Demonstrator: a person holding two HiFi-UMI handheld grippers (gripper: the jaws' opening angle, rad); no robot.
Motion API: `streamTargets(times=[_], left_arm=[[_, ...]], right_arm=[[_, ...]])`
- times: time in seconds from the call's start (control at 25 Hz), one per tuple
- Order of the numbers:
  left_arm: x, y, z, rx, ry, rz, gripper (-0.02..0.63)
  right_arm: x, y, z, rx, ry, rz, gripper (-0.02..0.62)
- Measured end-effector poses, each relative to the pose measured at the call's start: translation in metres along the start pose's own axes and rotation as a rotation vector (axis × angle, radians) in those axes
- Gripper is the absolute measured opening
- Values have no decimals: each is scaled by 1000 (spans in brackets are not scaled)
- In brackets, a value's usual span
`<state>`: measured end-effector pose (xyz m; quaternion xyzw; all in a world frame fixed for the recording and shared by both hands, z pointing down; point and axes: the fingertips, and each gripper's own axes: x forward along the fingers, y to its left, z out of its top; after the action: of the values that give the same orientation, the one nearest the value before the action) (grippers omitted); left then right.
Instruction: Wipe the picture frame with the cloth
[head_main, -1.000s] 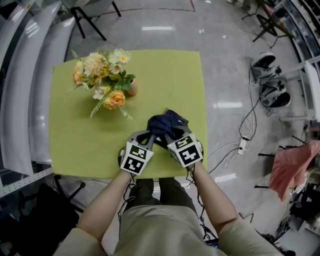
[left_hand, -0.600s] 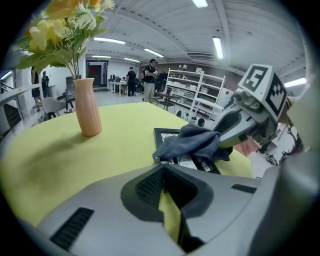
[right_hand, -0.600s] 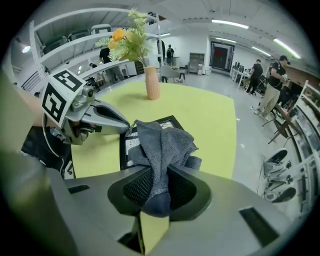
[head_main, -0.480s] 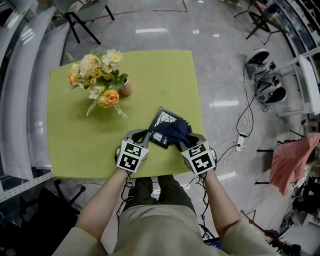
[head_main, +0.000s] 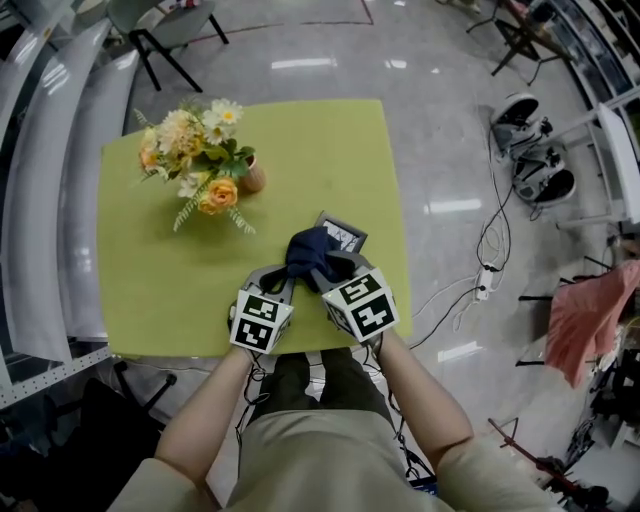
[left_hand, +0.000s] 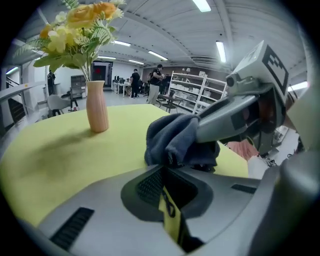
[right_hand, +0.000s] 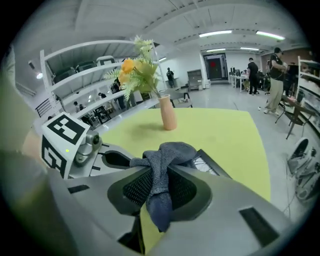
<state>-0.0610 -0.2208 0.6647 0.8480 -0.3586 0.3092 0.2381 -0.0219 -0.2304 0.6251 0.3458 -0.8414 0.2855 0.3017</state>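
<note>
A: Logging right gripper (head_main: 325, 268) — fingers?
B: Clamped on cloth (head_main: 312, 252), bunched atop frame (head_main: 343, 234) near worktop's (head_main: 170, 290) front edge.
A: Left gripper (head_main: 280, 280)?
B: Fingers closed to a slit, just beside cloth.

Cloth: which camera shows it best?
The right gripper view: the dark blue cloth sits centre, pinched in the right gripper and bunched over the picture frame. The head view shows only a small dark bundle; the left gripper view shows its side, partly behind the right gripper.
</note>
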Motion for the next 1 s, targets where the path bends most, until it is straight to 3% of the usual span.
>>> streamTargets(times=[0.28,0.52,0.76,1.0], left_arm=[[1,4,-11,6,45,-2,8],[-3,12,-15,-39,45,12,8],[-13,15,-10,-28,35,31,8],[-33,10,9,-13,-9,46,8]], right_arm=[[29,19,-36,32,84,22,91],[5,9,-61,19,145,-19,89],[-36,-6,-90,23,217,-68,90],[-90,-27,-78,22,142,-167,91]])
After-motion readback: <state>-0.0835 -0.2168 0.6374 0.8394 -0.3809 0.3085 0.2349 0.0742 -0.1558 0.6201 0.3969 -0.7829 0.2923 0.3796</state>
